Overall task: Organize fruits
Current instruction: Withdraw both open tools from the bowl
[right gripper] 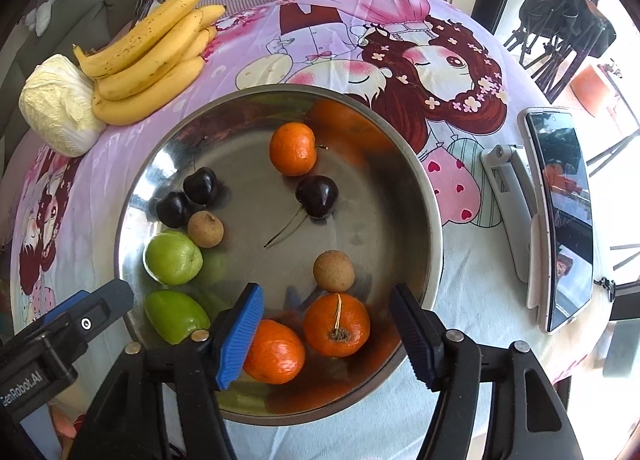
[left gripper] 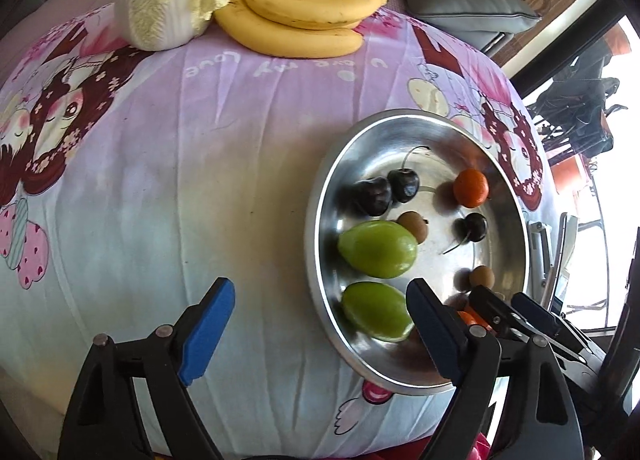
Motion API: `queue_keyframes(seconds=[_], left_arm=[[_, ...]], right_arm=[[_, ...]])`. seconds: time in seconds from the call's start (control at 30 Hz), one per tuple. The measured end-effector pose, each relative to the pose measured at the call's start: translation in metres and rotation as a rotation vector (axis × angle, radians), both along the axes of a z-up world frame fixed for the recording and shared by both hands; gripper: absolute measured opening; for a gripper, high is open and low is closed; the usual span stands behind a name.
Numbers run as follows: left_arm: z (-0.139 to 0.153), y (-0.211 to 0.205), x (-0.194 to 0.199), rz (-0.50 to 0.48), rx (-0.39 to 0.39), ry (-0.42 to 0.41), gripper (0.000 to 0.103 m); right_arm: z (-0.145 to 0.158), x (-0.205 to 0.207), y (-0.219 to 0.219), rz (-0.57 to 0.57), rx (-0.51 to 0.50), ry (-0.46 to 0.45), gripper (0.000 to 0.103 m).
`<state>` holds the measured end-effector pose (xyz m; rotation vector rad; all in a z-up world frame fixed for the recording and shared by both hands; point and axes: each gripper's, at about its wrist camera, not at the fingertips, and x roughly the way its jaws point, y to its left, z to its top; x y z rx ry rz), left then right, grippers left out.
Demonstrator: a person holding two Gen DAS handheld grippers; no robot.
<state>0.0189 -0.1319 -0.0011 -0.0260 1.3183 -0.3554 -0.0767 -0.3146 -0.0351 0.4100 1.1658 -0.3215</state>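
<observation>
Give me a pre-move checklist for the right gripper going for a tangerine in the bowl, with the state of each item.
1. Right gripper open: ok.
2. Stem-up tangerine between its fingers: ok.
3. Neighbouring tangerine clear of the left finger: not ok, it looks to be touching.
4. Left gripper open, holding nothing: ok.
5. Left gripper out of the right one's path: cannot tell.
6. Metal bowl flat on the cloth: ok.

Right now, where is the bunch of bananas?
In the right wrist view the bananas lie at the upper left on the tablecloth, touching the pale cabbage, beyond the metal bowl.
</observation>
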Motion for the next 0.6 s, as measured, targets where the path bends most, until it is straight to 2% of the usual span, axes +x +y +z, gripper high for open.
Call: queue_keyframes(seconds=[0.27, 0.6], left_arm=[[-0.004, 0.031, -0.01, 0.053, 0.042, -0.026, 0.088], [0.005, 0.052, -0.031, 0.077, 0.144, -0.091, 0.088]], right_arm=[[0.004, -0.007, 0.015, 0.02, -0.006, -0.004, 0.089], [0.009, -0.019, 0.039, 0.067, -0.024, -0.012, 0.096]])
